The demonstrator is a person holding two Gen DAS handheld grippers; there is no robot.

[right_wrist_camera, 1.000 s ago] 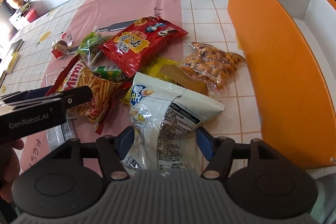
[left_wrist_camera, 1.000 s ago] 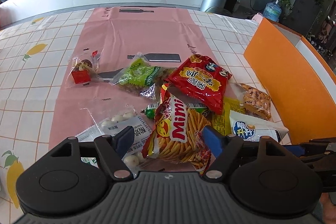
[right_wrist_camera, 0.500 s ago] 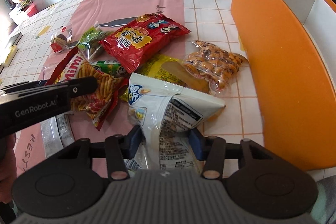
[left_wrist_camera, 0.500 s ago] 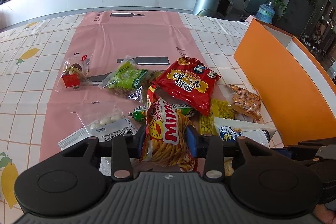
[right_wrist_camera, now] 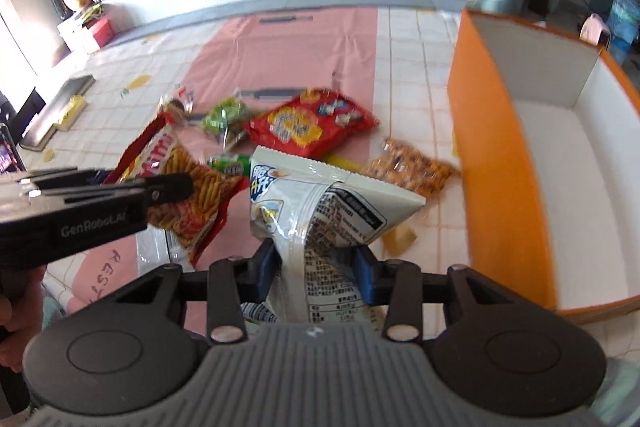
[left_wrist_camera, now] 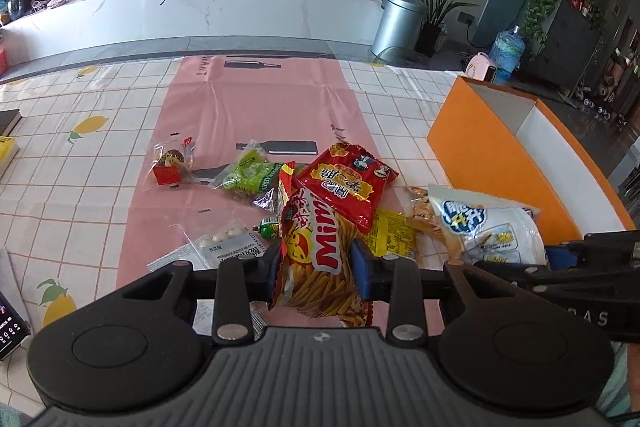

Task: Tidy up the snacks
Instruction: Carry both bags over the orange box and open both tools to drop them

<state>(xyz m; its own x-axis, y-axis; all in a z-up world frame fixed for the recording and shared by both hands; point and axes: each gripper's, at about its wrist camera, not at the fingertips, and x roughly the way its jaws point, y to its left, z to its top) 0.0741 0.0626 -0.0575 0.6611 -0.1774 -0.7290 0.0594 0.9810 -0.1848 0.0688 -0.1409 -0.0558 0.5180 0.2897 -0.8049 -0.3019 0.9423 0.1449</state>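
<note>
My left gripper (left_wrist_camera: 316,267) holds the lower end of a red and yellow Mimi stick-snack bag (left_wrist_camera: 316,223), its jaws still closing on it, and the bag hangs lifted off the pink mat (left_wrist_camera: 256,107). My right gripper (right_wrist_camera: 315,267) pinches a white and blue snack bag (right_wrist_camera: 320,195). Its jaws are closing too, and that bag is raised above the table. On the right stands an orange box (right_wrist_camera: 496,147) with a white inside. A red bag (left_wrist_camera: 346,183), a green pack (left_wrist_camera: 248,175) and a brown nut pack (right_wrist_camera: 412,167) lie on the table.
Also on the table are a small clear pack with a red sweet (left_wrist_camera: 170,171), a clear pack of white candies (left_wrist_camera: 224,243) and a yellow pack (left_wrist_camera: 394,235). A phone (left_wrist_camera: 8,319) and a book (left_wrist_camera: 6,135) lie at the left edge. A person's hand (right_wrist_camera: 16,303) holds the left gripper.
Both grippers closed from wide open onto their bags, then rose. The Mimi bag and the white bag came up off the table with them.
</note>
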